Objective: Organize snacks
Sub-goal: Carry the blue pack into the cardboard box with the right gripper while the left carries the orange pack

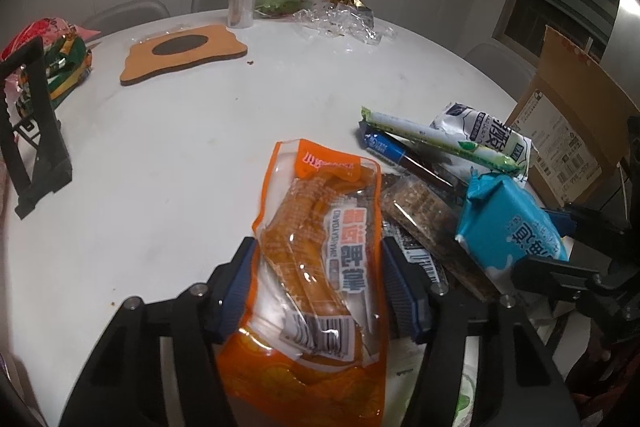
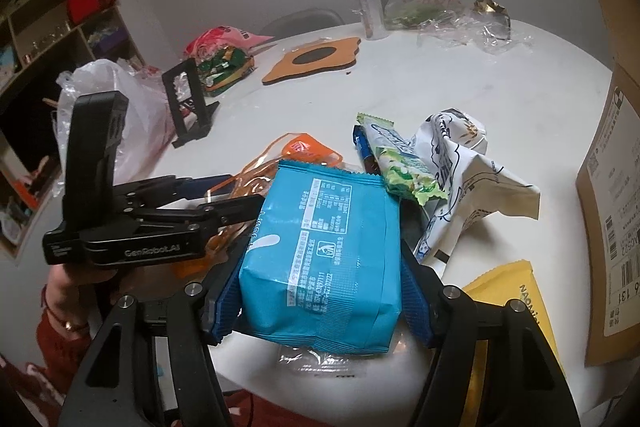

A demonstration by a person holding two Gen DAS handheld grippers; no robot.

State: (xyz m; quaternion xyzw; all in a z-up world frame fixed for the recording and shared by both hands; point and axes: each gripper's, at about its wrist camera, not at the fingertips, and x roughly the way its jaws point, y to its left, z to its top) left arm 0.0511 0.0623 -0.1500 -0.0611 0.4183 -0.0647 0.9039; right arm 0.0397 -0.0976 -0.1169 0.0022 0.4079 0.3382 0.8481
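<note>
Plainly, you have two packets in hand on the white table (image 1: 168,131). The orange packet (image 1: 320,251) lies between the blue pads of your left gripper (image 1: 320,287), at the near edge of the table; the pads sit against both long sides, so I judge it pinched across its width at about half spread. It is a vacuum-sealed pouch, glossy and likely slippery, soft at the film edges and firmer over the contents. Hold it across the filled middle, not the flat seal.

The blue packet (image 2: 324,259) sits between the pads of your right gripper (image 2: 320,291), just right of the orange one and resting partly over other wrappers. The pads bear on both sides, again at a middling spread. It looks puffy and light, with crushable contents probable; squeeze no harder than needed.

Behind them, a green stick packet (image 2: 400,163) lies over a white crumpled bag (image 2: 472,179), touching. A cardboard box (image 2: 612,227) stands at the right edge, near the pile.
</note>
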